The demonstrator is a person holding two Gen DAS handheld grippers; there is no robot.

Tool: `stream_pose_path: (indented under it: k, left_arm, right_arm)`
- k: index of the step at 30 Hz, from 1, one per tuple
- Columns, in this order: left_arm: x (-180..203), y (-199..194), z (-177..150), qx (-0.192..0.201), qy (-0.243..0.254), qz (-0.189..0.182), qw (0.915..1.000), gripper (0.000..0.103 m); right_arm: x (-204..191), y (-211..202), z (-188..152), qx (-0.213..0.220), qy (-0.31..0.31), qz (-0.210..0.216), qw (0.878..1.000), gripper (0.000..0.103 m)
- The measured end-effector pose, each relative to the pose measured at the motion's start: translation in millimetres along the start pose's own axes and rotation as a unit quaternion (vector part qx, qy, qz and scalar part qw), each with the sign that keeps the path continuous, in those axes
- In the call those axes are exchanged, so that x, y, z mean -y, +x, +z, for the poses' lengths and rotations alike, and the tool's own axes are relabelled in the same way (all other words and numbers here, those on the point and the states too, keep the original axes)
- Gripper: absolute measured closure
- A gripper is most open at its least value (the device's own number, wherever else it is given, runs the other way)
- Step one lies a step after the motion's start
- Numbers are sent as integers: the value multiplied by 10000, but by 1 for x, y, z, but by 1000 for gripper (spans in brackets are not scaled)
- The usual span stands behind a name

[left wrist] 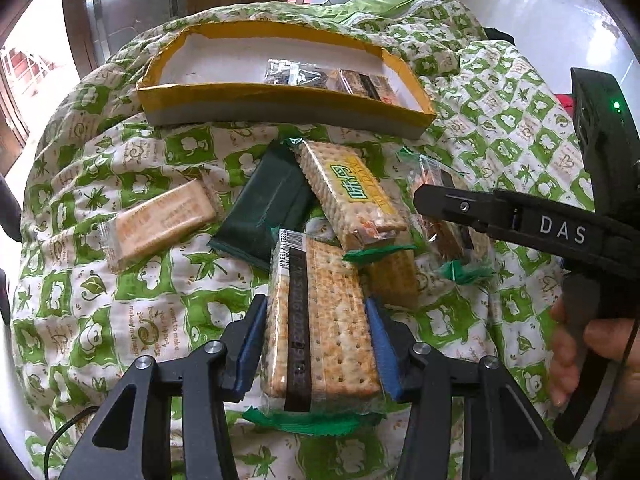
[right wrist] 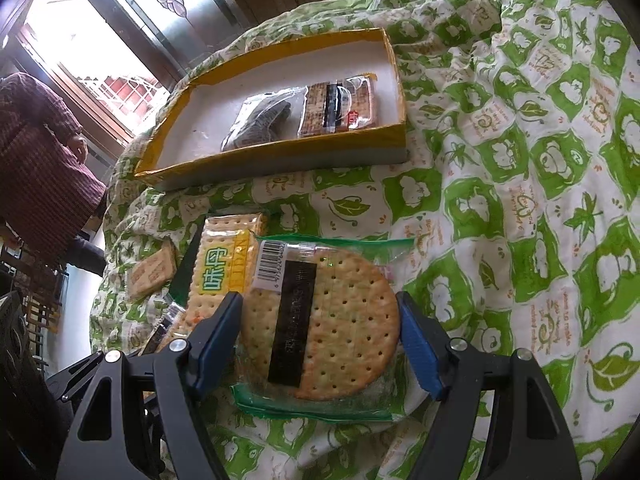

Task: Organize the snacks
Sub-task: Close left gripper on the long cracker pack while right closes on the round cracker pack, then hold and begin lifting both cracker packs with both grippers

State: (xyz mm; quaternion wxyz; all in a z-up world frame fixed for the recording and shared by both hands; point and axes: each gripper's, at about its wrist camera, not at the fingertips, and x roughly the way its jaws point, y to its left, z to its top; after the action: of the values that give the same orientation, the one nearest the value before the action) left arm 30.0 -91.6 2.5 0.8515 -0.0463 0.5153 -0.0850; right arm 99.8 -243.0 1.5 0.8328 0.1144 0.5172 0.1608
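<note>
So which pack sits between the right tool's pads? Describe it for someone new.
On the green quilt, in front of the yellow box, lies a pile of packs. The rightmost, the round cracker pack, is the only round one; its neighbours are rectangular.

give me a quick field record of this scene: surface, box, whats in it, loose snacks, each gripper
surface: green and white quilt
box: shallow yellow-rimmed box, open
in box: dark packet and cracker pack, at its right end
loose snacks: yellow-label cracker pack, dark green packet, small tan biscuit pack
left gripper: jaws either side of square cracker pack, pads at its edges
right gripper: straddles round cracker pack, gap at right pad
</note>
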Motion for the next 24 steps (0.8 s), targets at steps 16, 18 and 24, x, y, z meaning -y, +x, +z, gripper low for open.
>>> stream_pose_path:
  k: [16,18,24]
  left_arm:
    - [2,-8,-7,73,-82,-28,9999,51]
    - [1,-13,-8,119,-126,-73,9998,51]
    - [0,-23,-6,205,-135,-118,9996,52]
  right_arm:
    - [-1,-9,-8,70,62,16,10000,27]
    - [-1,-11,-9,101,58,19,9999,27]
    - [0,-14,-10,130,86,39,9999,27]
